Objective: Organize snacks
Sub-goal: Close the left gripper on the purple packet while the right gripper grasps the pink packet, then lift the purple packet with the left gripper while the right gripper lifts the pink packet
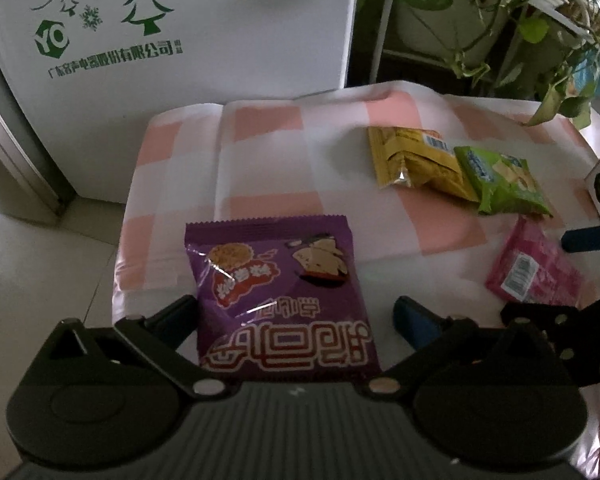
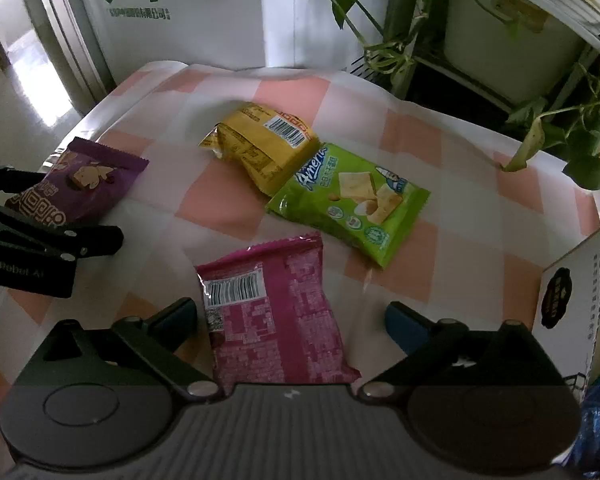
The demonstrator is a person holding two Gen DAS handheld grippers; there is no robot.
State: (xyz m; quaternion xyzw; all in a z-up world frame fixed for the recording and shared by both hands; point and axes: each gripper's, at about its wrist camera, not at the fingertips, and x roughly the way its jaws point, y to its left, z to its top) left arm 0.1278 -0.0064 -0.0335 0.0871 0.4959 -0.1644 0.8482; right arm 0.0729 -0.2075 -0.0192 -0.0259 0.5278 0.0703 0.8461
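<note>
Snack packs lie on a table with a pink and white checked cloth (image 2: 228, 204), four of them in all. The purple pack (image 1: 280, 296) sits near the left edge of the table, right between the two fingers of the left gripper (image 1: 296, 316). The pink pack (image 2: 276, 320) lies barcode side up between the fingers of the right gripper (image 2: 292, 320). The yellow pack (image 2: 264, 140) and the green pack (image 2: 348, 200) rest farther back in the middle, and a corner of the green one lies over the yellow one.

Both tongs stand wide open and have hold of nothing. Each pack just lies flat on the cloth with a gap on both sides (the blue pads do not touch the wrappers).

I think the step in hand is to grab one pack with each gripper. To do it well, each gripper should come down until its fingers are low beside the pack, then close slowly on the puffy middle. The wrappers look shiny and slippery, so a squeeze near the thin edge might slide off. The purple pack is close to the table edge, so a push could knock it to the floor. A white box (image 2: 572, 300) stands at the right, and it may be where the packs go, but I cannot tell.
</note>
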